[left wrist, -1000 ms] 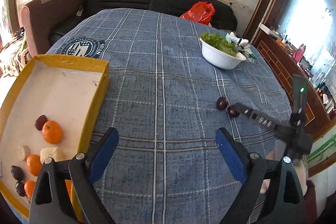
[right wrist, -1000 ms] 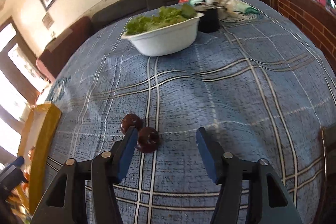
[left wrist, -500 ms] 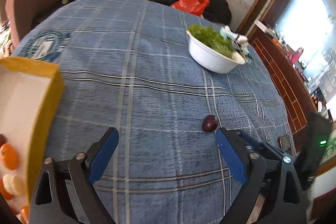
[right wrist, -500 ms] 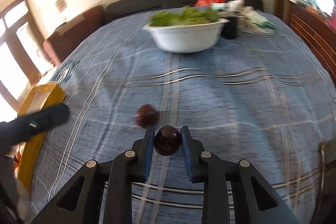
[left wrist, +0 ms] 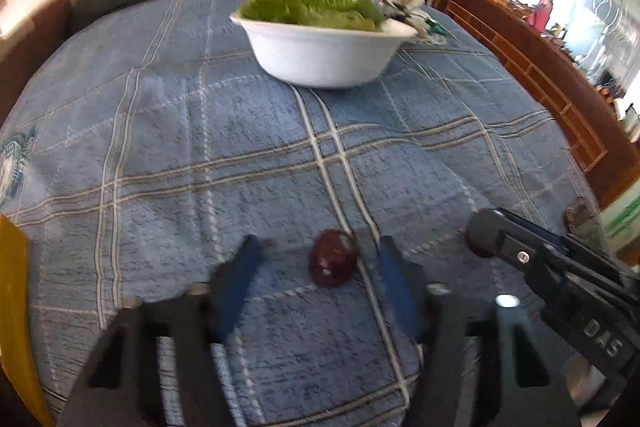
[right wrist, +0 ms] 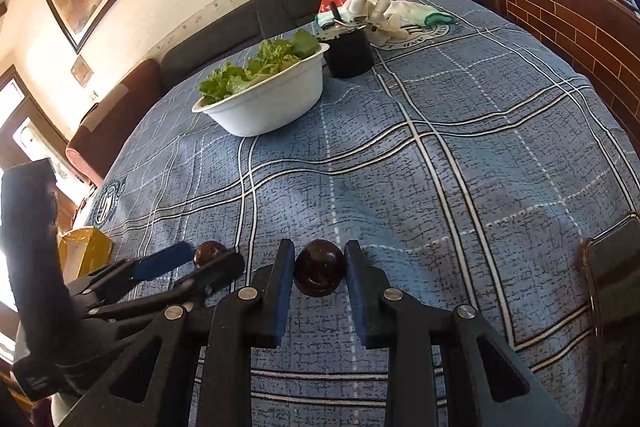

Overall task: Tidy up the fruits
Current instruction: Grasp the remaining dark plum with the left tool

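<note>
Holding one dark fruit (right wrist: 319, 273) between the right gripper's (right wrist: 319, 281) two pads, I have it pinched across its widest part, so it sits squarely and should not roll out. The jaws are nearly closed, touching the fruit on both sides, and it looks lifted just clear of the cloth (right wrist: 460, 163).

My left gripper (left wrist: 318, 277) is spread wide, with nothing in it. Its blue fingers (left wrist: 240, 269) stand either side of the second dark fruit (left wrist: 333, 263), which lies on the cloth between them, untouched as far as I can tell through the blur. I read that as the approach for a grasp: the fingers straddle the fruit so closing will centre it. In the right view the same fruit (right wrist: 211, 253) shows just beyond the left fingertips.

The yellow tray (left wrist: 12, 307) is at the left edge of the table, only its rim showing here; I judge that both fruits are meant for it. The white bowl (right wrist: 266, 103) of greens stands well apart at the far side, with a black cup (right wrist: 349, 54) just beside it, so neither is in the way.

The fruit is round and smooth; I would close slowly on it, since an off-centre squeeze could squirt it away across the cloth.
</note>
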`<control>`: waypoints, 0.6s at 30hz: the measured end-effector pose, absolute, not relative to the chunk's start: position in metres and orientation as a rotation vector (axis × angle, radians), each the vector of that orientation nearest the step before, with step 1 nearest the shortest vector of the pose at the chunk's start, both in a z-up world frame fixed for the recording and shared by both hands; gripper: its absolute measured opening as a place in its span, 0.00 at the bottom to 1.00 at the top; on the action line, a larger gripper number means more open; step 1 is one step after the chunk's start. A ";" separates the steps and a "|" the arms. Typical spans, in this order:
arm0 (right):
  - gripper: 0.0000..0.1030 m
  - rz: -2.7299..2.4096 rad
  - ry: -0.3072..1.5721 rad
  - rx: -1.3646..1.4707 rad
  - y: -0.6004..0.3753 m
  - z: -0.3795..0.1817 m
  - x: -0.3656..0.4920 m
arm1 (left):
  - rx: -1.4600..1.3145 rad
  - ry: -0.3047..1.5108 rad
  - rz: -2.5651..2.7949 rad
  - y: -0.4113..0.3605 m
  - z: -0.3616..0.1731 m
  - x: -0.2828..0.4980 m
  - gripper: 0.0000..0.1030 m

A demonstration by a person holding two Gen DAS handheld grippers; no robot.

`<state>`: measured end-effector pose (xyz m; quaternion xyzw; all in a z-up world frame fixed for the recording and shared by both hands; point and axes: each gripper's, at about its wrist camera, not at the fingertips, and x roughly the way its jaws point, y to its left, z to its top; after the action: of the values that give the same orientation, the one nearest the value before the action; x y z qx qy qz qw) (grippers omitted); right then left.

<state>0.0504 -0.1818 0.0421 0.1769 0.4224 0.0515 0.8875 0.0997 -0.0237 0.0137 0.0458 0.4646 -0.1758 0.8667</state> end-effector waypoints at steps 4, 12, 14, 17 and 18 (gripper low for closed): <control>0.27 0.104 0.875 0.336 -0.177 0.041 0.050 | 0.084 0.960 -0.389 -0.021 0.020 0.093 0.24; 0.27 0.084 0.855 0.293 -0.171 0.043 0.048 | 0.017 0.878 -0.345 0.016 0.056 0.060 0.24; 0.27 0.080 0.847 0.280 -0.169 0.044 0.048 | 0.000 0.854 -0.320 0.031 0.066 0.044 0.24; 0.27 0.072 0.836 0.266 -0.168 0.044 0.047 | -0.032 0.836 -0.293 0.049 0.076 0.027 0.24; 0.27 0.068 0.832 0.262 -0.167 0.044 0.047 | -0.047 0.826 -0.280 0.058 0.079 0.019 0.24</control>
<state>0.0469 -0.1673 0.0437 0.1270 0.4030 0.0329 0.9057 0.0192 0.0575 0.0793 -0.0226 0.3999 -0.1355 0.9062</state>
